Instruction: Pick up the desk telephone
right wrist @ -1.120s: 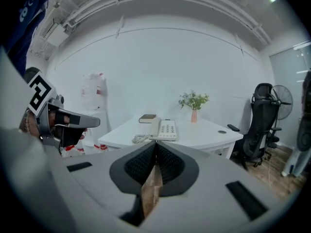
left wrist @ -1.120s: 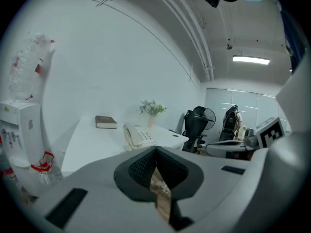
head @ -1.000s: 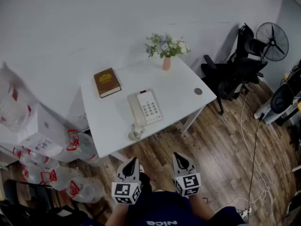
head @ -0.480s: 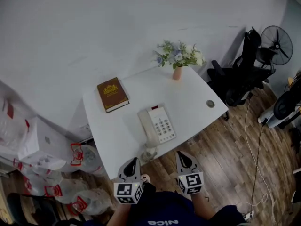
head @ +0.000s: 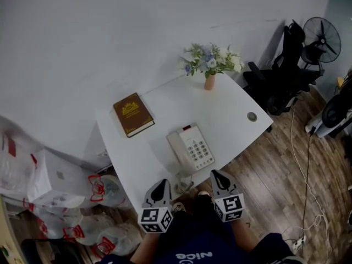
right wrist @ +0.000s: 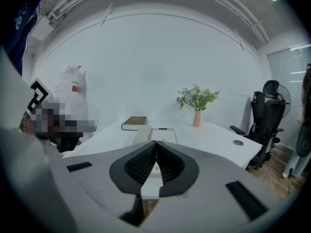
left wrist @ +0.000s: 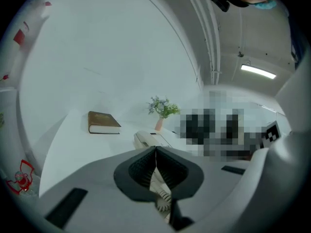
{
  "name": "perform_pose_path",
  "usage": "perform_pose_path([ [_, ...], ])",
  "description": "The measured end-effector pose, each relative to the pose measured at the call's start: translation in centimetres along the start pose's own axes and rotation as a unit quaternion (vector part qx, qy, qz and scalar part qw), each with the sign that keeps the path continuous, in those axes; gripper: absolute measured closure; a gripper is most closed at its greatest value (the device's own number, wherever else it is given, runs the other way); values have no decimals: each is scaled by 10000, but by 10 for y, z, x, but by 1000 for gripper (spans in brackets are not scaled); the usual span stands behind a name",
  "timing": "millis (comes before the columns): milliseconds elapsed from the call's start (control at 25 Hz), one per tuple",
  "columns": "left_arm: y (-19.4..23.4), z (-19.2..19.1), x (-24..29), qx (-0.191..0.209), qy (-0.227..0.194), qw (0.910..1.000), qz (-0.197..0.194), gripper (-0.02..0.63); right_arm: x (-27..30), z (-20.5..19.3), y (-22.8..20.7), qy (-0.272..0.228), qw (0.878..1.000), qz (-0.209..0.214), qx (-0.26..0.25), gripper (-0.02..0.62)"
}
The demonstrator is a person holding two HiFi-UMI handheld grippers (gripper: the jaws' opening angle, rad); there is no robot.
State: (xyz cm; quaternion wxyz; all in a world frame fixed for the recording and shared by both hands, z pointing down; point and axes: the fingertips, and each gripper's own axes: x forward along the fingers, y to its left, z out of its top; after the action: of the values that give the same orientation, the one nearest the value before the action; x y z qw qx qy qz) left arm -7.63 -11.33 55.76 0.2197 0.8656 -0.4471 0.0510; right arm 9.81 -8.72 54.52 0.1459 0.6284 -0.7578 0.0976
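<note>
Left claw [head: 163, 183] and right claw [head: 218, 174]: fully closed, empty.
Desk telephone [head: 192, 147] lies mid-frame on surface [head: 231, 111], clear of both.

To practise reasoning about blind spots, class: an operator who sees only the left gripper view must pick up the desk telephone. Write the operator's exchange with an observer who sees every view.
Operator: I can't see my other tool. Is the right gripper ready to grasp?
Observer: Not yet. The right gripper has its jaws together, with nothing between them.
Operator: A patch hides the table on my right. Is anything lying there?
Observer: Only a round cable port, set in the white table to the right of the desk telephone in the head view and well apart from it.
</note>
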Motion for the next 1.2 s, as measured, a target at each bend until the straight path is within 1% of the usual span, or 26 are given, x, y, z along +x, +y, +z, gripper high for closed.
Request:
perform_pose_path([
  [160,8,5,18,-218,-6,9996,154,589,17,10,-6,56,9996,205,-212,572],
  [320,4,10,34,-381,20,9989,267,589,27,15,-23,110,9991,383,-170,572],
  [440,3,16,48,-424,25,9986,307,589,39,24,-37,76,9987,469,-165,572],
  [640,1,14,64,-571,168,9973,425,588,58,27,-56,130,9976,675,125,572],
  [800,6,12,74,-704,315,9955,558,584,78,21,-67,348,9933,970,523,565],
  [840,7,11,77,-779,359,9950,517,571,83,19,-69,413,9917,1046,619,550],
  [880,6,10,81,-904,408,9941,437,518,88,18,-71,473,9901,1118,705,520],
  [920,7,8,84,-1078,456,9925,345,445,92,17,-73,531,9885,1187,778,484],
  [960,8,7,87,-1279,494,9902,269,420,96,16,-74,587,9868,1256,838,461],
  [1040,11,4,91,-1623,557,9850,163,399,104,14,-77,698,9834,1405,916,442],
  [1200,12,-1,96,-2000,727,9771,3,342,120,11,-83,886,9763,1660,1067,411],
])
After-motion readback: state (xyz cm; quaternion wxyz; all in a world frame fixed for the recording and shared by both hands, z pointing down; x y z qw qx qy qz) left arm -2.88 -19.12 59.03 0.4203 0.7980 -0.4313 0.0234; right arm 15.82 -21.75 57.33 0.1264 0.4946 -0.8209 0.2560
